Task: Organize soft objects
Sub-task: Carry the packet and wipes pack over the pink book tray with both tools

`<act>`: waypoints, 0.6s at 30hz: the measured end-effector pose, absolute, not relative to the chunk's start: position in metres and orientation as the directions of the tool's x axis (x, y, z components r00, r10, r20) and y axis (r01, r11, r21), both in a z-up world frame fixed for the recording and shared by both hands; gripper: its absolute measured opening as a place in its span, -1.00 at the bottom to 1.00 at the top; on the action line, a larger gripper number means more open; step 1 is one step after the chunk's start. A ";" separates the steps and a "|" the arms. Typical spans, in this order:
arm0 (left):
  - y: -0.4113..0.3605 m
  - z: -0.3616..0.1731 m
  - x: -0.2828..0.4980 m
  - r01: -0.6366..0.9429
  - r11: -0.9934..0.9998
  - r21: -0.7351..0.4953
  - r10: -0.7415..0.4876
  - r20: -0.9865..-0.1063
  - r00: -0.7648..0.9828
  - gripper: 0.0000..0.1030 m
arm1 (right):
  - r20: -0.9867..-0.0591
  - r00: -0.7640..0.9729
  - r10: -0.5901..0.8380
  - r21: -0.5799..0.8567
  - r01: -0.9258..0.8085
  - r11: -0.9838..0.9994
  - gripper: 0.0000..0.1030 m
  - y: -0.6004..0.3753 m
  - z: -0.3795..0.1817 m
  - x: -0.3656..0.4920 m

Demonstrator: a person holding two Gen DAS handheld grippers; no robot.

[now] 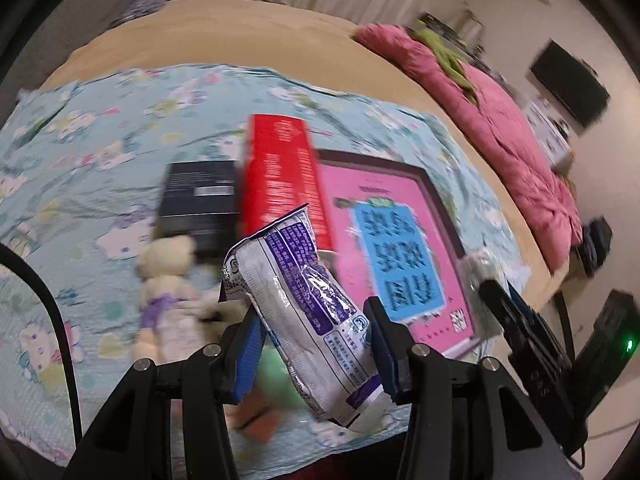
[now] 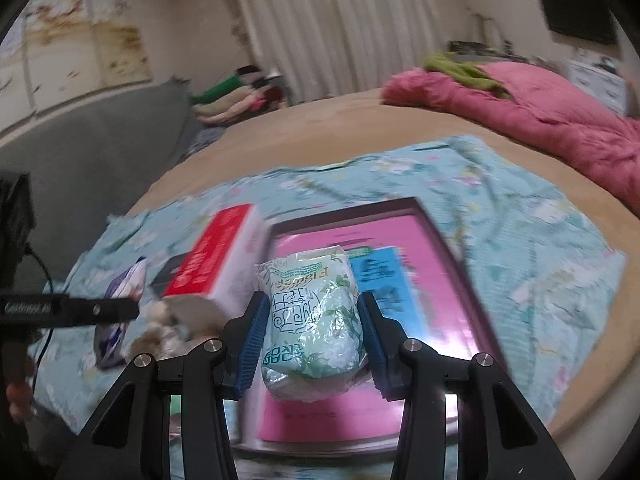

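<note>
left tongs (image 1: pixel 316 344) clenched on a purple-white pack (image 1: pixel 296 304), held up over the bed (image 2: pixel 280 132), near the red box (image 1: pixel 280 176). right tongs (image 2: pixel 312 340) grip a green pack (image 2: pixel 316 320) above the pink tray (image 2: pixel 424 280). teddy (image 1: pixel 168 292) lies left on the blue quilt (image 1: pixel 100 152).

The purple-and-white packet (image 1: pixel 298 312) is crinkled glossy plastic film, as is the pale green packet (image 2: pixel 314 322), which catches bright glints. The blue pads (image 1: pixel 249 354) on the matt black plastic gripper arms look ribbed and rubbery. The floral sheet (image 1: pixel 120 128) is matt woven cloth with a fine texture. The pink board (image 2: pixel 360 264) shines smooth and glossy. The teddy (image 1: pixel 168 276) is fuzzy plush.
</note>
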State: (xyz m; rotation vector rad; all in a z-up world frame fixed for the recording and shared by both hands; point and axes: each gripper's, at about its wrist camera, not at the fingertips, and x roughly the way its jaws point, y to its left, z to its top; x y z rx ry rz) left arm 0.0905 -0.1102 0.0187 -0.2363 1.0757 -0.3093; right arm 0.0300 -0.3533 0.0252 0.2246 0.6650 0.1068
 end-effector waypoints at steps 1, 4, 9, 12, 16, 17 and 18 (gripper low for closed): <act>-0.122 0.019 0.090 0.156 0.932 -0.328 -0.362 -0.825 0.434 -0.05 | -0.601 0.784 0.156 0.242 -0.007 0.970 -0.08 -0.359 0.024 0.030; -0.151 0.016 0.090 0.223 0.928 -0.298 -0.367 -0.832 0.416 -0.05 | -0.615 0.781 0.108 0.230 0.046 0.972 -0.08 -0.374 0.020 0.031; -0.194 0.004 0.087 0.302 0.926 -0.228 -0.339 -0.855 0.392 -0.05 | -0.647 0.760 0.069 0.231 0.109 0.967 -0.08 -0.389 0.010 0.031; -0.212 -0.005 0.087 0.335 0.925 -0.181 -0.310 -0.868 0.388 -0.05 | -0.661 0.748 0.053 0.231 0.136 0.963 -0.08 -0.396 0.004 0.033; -0.230 -0.012 0.085 0.381 0.916 -0.126 -0.283 -0.876 0.390 -0.05 | -0.679 0.734 0.033 0.224 0.164 0.961 -0.08 -0.403 -0.003 0.035; -0.233 -0.014 0.085 0.388 0.914 -0.116 -0.277 -0.879 0.389 -0.05 | -0.685 0.727 0.032 0.225 0.169 0.960 -0.08 -0.404 -0.006 0.035; -0.236 -0.017 0.085 0.394 0.912 -0.114 -0.276 -0.881 0.385 -0.05 | -0.692 0.722 0.033 0.227 0.173 0.959 -0.08 -0.405 -0.009 0.037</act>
